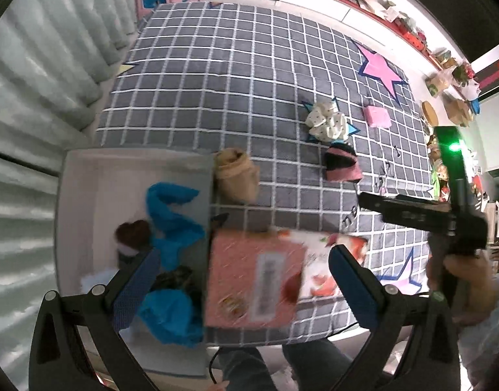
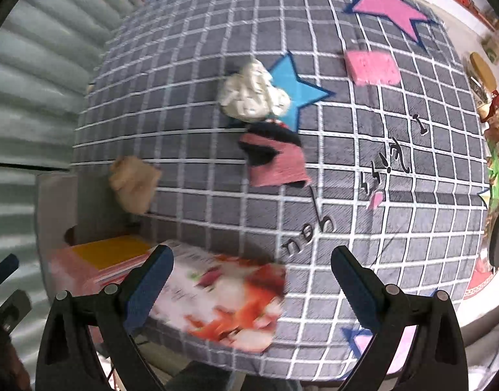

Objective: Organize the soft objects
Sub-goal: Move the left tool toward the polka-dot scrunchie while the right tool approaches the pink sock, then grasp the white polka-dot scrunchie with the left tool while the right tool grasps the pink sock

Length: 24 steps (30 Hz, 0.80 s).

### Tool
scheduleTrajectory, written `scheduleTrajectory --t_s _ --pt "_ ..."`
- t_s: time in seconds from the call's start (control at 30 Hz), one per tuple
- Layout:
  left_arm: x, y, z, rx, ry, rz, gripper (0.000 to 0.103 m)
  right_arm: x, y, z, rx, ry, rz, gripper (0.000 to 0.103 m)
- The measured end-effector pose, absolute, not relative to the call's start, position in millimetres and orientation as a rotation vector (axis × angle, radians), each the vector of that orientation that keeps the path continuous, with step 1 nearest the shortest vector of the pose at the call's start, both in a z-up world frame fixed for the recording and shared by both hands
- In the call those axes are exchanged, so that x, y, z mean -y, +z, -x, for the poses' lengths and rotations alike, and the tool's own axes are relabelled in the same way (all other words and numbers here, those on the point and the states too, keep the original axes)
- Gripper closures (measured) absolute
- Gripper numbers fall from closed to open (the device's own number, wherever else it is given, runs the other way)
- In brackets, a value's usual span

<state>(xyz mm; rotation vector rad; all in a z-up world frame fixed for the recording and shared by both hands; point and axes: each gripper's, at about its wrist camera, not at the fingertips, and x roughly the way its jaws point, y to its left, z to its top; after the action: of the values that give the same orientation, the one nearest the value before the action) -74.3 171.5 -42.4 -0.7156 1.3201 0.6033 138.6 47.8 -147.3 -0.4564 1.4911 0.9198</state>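
Both tools are spread wide and hold nothing. The left tool [image 1: 243,280] hangs over the near left corner of the desk [image 1: 249,65], half above the white bin [image 1: 86,169] and half above a pink box [image 1: 249,277] lying against the bin's right wall. In the bin already: blue cloth [image 1: 171,215], a brown piece [image 1: 132,233] and something dark near the left finger.

Soft things outside the bin lie ahead of both tools, toward the middle of the desk. The tan roll [image 1: 236,176] is just beside the bin's far right corner, touching or nearly touching the wall; I cannot tell which. Further right sits the pink-and-black sock [image 1: 342,163], with the white spotted bundle [image 1: 327,120] just beyond it and the pink sponge [image 1: 376,116] to the right of that.

The right tool [image 2: 251,280] is over the near edge, above the box's printed end [image 2: 236,299], and faces straight up the desk: the sock [image 2: 275,159] lies dead ahead of its open gap, long axis slanting from far left to near right, the bundle [image 2: 252,93] behind it, the roll [image 2: 134,182] off to the left by the bin.

My judgement: the roll belongs to the left tool, being nearest it and the bin; the sock suits the right, which would need a slight wrist turn to close across the sock's short side. Blur in both views makes finer detail uncertain.
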Motion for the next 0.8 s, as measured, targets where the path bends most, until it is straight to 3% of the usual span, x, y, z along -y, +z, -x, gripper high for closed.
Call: scheduleTrajectory --t_s 0.6,0.63,0.7,0.8 --pt "-203.8 -89.5 -33.0 -1.314 0.652 0.86 0.0 -109.5 -220.6 -170.4 -1.516 0.947 0.473 0.005" --pt "-205.3 -91.7 -36.1 -1.311 0.654 0.865 0.0 -110.0 -219.0 -170.1 -1.496 0.947 0.479 0.007" --pt "-209.5 -98.1 -44.1 -1.31 0.662 0.886 0.0 -112.0 -219.4 -170.7 -1.497 0.958 0.474 0.033" --pt "-213.2 -108.3 -60.0 -1.311 0.665 0.903 0.0 -110.8 -224.5 -176.3 -1.529 0.965 0.456 0.052"
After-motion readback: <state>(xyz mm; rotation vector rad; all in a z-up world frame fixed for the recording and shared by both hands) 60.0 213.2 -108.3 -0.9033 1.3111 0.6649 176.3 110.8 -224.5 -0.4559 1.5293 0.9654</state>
